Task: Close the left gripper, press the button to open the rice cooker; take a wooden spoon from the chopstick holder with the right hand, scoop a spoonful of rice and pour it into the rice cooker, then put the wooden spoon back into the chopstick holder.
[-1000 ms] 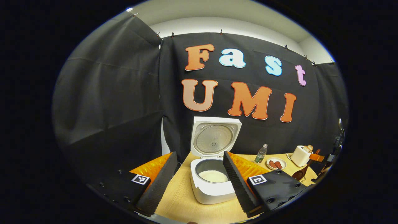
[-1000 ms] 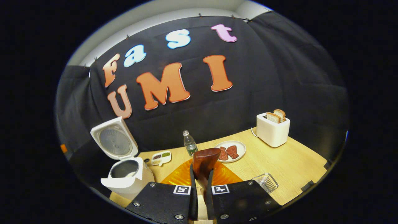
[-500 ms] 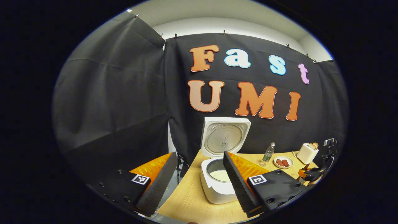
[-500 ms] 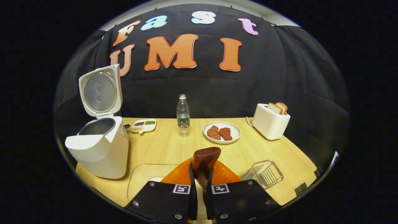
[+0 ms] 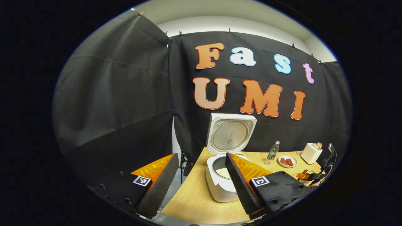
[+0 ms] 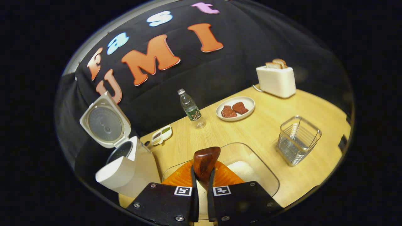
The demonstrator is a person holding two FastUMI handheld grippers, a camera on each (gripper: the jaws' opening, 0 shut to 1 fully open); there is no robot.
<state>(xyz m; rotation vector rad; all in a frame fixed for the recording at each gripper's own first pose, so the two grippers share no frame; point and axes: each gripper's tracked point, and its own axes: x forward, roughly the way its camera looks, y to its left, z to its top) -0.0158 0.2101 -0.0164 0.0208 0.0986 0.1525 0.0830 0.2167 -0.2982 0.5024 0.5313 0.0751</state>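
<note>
Spoon (image 6: 204,163) is clamped in your right gripper (image 6: 202,188), both fingers pinched tight on the wooden handle, bowl end sticking up past the tips; it hangs over the clear container (image 6: 251,160) with the white rice (image 6: 240,169) in it, near the front edge of the table (image 6: 270,125). Your left gripper (image 5: 198,182) has its jaws spread wide with nothing between them, hanging off the table's left end; the rice cooker (image 5: 220,185) sits just past its right finger, lid (image 5: 230,135) standing straight up, white rice showing in the pot. From the right gripper view the cooker (image 6: 125,172) is left of the container; the wire chopstick holder (image 6: 296,139) stands to the right, well apart from the spoon; behind it you've got 1 water bottle (image 6: 190,108), 1 plate (image 6: 248,103) with 2 red pieces, a small divided dish (image 6: 161,135), and a toaster (image 6: 276,80) with bread poking out.
</note>
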